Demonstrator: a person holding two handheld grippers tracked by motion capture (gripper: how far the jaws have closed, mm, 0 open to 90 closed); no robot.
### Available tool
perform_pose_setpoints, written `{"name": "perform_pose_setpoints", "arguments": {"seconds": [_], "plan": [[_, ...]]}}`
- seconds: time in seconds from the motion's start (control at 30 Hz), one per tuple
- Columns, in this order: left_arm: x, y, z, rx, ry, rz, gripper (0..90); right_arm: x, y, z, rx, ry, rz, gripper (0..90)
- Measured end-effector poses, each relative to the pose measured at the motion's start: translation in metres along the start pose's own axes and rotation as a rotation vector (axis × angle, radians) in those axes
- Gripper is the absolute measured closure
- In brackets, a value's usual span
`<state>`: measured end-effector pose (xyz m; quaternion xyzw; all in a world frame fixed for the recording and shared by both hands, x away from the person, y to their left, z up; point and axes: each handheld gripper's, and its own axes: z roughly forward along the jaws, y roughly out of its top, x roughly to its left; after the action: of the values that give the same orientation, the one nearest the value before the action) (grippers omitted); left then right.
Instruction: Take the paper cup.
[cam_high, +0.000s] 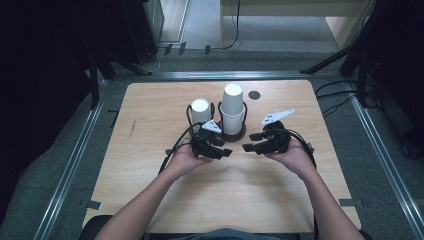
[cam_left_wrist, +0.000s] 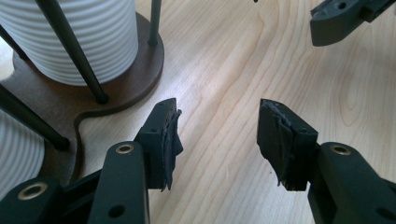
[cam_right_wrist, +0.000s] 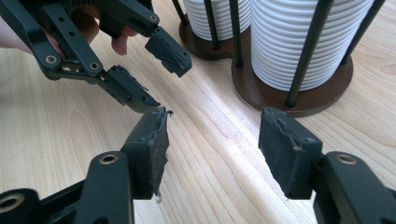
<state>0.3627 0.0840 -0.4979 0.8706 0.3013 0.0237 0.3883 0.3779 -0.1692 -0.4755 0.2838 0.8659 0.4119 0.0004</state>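
Observation:
A brown two-slot cup holder (cam_high: 239, 134) with black wire posts stands at the table's middle back. Its left slot holds a white ribbed paper cup (cam_high: 200, 110), and its right slot holds a taller stack of cups (cam_high: 233, 107). My left gripper (cam_high: 224, 147) rests just in front of the holder, open and empty, its tips pointing right. My right gripper (cam_high: 251, 142) faces it from the right, also open and empty. In the left gripper view the open left gripper (cam_left_wrist: 217, 133) hovers over bare wood beside the holder base (cam_left_wrist: 140, 79). In the right gripper view the right gripper (cam_right_wrist: 212, 135) points at the left gripper (cam_right_wrist: 154, 70) and the ribbed cups (cam_right_wrist: 299, 42).
A small dark disc (cam_high: 254, 95) lies on the wooden table (cam_high: 225, 190) behind the holder at the right. Metal rails run along the floor at both sides, with stand legs and cables at the back right.

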Motion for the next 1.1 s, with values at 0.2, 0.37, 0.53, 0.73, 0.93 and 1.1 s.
{"name": "perform_pose_setpoints", "arguments": {"seconds": [0.2, 0.37, 0.53, 0.73, 0.93, 1.1], "plan": [[-0.001, 0.001, -0.002, -0.004, 0.0, 0.006, 48.8, -0.002, 0.0, -0.003, 0.004, -0.012, -0.003, 40.0], [-0.001, 0.002, -0.008, -0.045, 0.028, -0.007, 48.3, -0.003, 0.001, -0.004, 0.012, -0.013, -0.006, 38.4], [0.003, 0.002, -0.01, -0.029, 0.002, -0.031, 61.3, -0.004, 0.005, -0.006, 0.014, -0.028, -0.019, 37.1], [0.004, 0.002, -0.015, -0.042, 0.0, -0.05, 67.0, 0.0, 0.01, -0.013, 0.013, -0.053, -0.051, 35.4], [0.005, 0.006, -0.019, -0.042, 0.003, -0.039, 75.2, -0.002, 0.017, -0.013, 0.018, -0.068, -0.059, 34.9], [0.003, 0.011, -0.022, -0.069, 0.025, -0.058, 82.8, -0.005, 0.024, -0.017, 0.003, -0.083, -0.054, 34.7]]}}
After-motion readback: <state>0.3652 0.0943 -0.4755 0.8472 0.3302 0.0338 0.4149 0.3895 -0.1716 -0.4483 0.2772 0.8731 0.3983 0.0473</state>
